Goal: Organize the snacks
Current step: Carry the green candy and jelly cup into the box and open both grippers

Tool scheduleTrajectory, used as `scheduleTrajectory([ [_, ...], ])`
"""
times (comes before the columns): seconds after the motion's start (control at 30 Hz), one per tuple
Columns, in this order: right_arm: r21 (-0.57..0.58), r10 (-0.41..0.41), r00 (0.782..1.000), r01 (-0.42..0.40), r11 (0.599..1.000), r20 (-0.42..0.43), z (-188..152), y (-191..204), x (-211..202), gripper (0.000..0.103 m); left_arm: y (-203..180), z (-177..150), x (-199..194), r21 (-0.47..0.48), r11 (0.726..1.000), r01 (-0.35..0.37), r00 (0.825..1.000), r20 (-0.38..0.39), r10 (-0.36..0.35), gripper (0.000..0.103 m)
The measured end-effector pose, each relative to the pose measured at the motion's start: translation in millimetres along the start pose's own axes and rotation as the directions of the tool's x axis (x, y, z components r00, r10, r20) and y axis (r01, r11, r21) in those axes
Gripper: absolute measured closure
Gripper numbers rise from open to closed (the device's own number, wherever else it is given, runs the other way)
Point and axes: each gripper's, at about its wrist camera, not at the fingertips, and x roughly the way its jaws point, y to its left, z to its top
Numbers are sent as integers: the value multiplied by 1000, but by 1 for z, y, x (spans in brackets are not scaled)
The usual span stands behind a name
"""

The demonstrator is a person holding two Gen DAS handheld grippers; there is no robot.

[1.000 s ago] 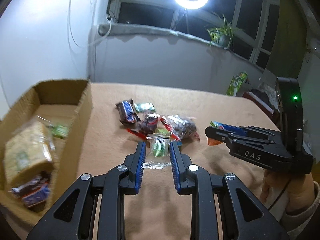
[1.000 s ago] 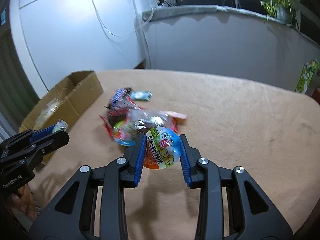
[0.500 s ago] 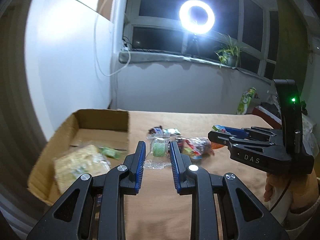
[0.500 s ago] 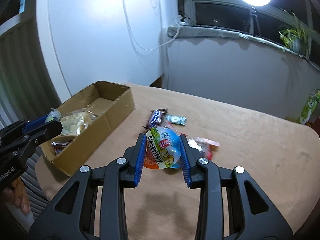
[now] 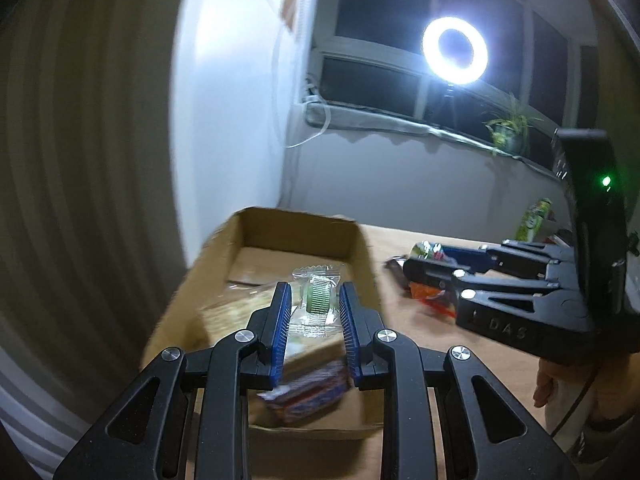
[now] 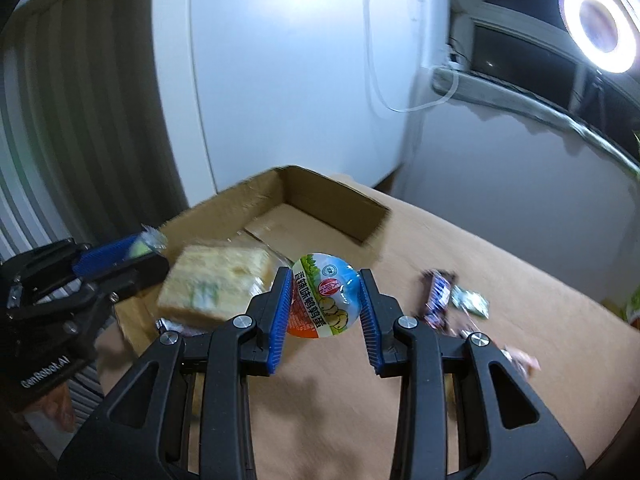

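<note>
My left gripper [image 5: 314, 294] is shut on a clear-wrapped green candy [image 5: 318, 300] and hangs over the open cardboard box [image 5: 296, 220] at the table's left end. In the box lie a wrapped sandwich [image 6: 216, 284] and a dark candy bar [image 5: 308, 396]. My right gripper [image 6: 325, 284] is shut on a round blue, white and orange egg snack packet [image 6: 325, 296], just right of the box's near corner. The right gripper [image 5: 436, 270] shows from the side in the left wrist view. The left gripper [image 6: 120, 254] shows at the left of the right wrist view.
Loose snacks remain on the tan table [image 6: 460, 380]: a dark bar [image 6: 438, 298] and a green packet [image 6: 470, 300], with more wrappers near them. A ring light [image 5: 455, 51] and a potted plant [image 5: 508, 132] stand by the window. A hand [image 5: 560, 384] holds the right tool.
Both grippers have swung left from the snack pile toward the box, each still carrying its snack. The left one now hangs over the box; the right one has reached the box's near corner.
</note>
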Motion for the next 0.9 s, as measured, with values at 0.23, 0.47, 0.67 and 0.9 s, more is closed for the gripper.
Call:
scheduleTrajectory([
  [0.23, -43, 16, 1000, -16, 999, 4, 34, 11, 41, 69, 33, 7, 30, -42, 999, -19, 999, -37, 18, 80],
  [0.47, -66, -9, 1000, 8, 998, -10, 39, 5, 66, 40, 26, 18, 75, -2, 1000, 0, 993, -122, 0, 66],
  [0.67, -33, -49, 999, 49, 998, 11, 13, -8, 38, 37, 35, 2, 44, -55, 998, -36, 998, -57, 33, 25],
  [0.9, -20, -57, 998, 58, 998, 40, 2, -11, 13, 37, 40, -1, 26, -90, 994, -67, 997, -42, 63, 25],
])
